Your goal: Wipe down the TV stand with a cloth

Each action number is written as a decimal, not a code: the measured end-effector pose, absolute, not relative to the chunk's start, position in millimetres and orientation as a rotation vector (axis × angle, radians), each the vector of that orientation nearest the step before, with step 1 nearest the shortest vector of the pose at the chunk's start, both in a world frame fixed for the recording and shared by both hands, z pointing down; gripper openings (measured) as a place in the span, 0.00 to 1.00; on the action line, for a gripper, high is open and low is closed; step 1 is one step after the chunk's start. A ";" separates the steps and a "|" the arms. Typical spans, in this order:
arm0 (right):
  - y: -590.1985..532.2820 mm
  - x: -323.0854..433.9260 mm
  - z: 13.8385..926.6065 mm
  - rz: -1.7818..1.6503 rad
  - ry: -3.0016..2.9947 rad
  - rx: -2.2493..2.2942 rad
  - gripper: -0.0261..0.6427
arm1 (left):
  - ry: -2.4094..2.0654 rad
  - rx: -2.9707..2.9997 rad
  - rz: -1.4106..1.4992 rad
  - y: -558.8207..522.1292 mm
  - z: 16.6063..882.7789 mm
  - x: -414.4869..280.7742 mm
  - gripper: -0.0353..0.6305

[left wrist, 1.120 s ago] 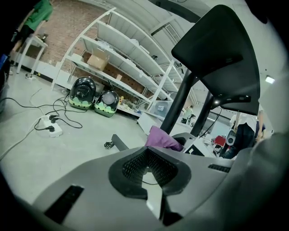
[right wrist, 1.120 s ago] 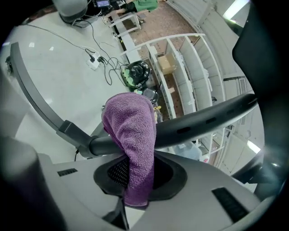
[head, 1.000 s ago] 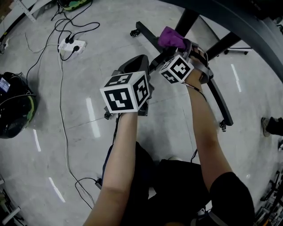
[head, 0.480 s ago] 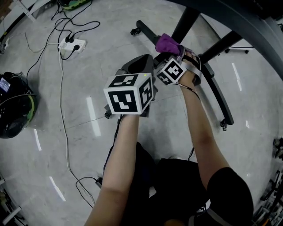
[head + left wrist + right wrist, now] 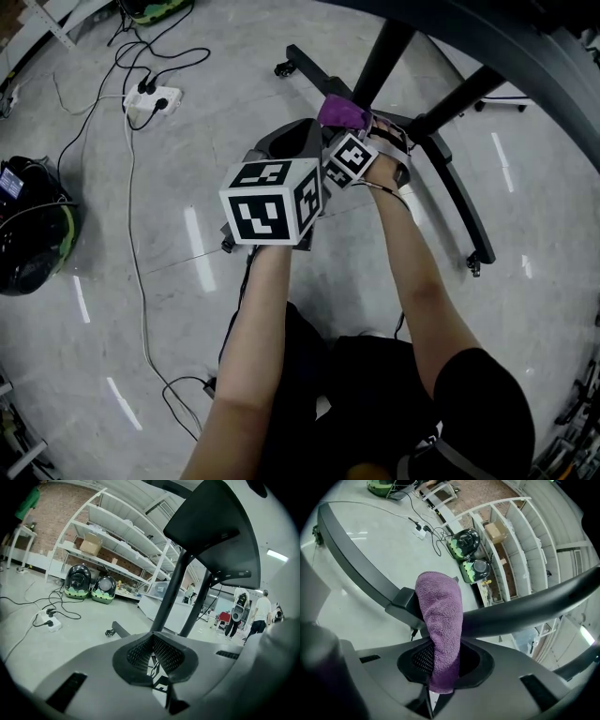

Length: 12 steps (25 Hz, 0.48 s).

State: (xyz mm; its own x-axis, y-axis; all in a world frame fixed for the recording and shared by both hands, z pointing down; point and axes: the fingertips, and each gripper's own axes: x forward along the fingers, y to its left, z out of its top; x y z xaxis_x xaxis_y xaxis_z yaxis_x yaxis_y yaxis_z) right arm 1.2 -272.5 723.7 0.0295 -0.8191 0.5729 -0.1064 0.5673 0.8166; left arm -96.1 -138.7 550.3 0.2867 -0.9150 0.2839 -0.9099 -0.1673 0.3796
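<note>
Right gripper [image 5: 440, 660] clamped on the purple cloth [image 5: 439, 616]; cloth end sits at the TV stand [image 5: 380, 47] joint where the base bar [image 5: 351, 550] meets the near post. Left gripper [image 5: 152, 639] jaws together, nothing in them, just beside the right one. Caster [image 5: 281, 68] at the bar end. Bare grey floor [image 5: 94, 328] left of the bar; power strip [image 5: 150, 98] and cables [image 5: 131, 234] well apart. Shelving [image 5: 122, 541] along a brick wall.

No lettering, label or number is legible.
</note>
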 end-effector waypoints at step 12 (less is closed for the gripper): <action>-277.4 30.7 645.9 -0.682 -1.648 0.994 0.17 | -1.597 2.083 -0.044 -143.4 554.0 -77.3 0.06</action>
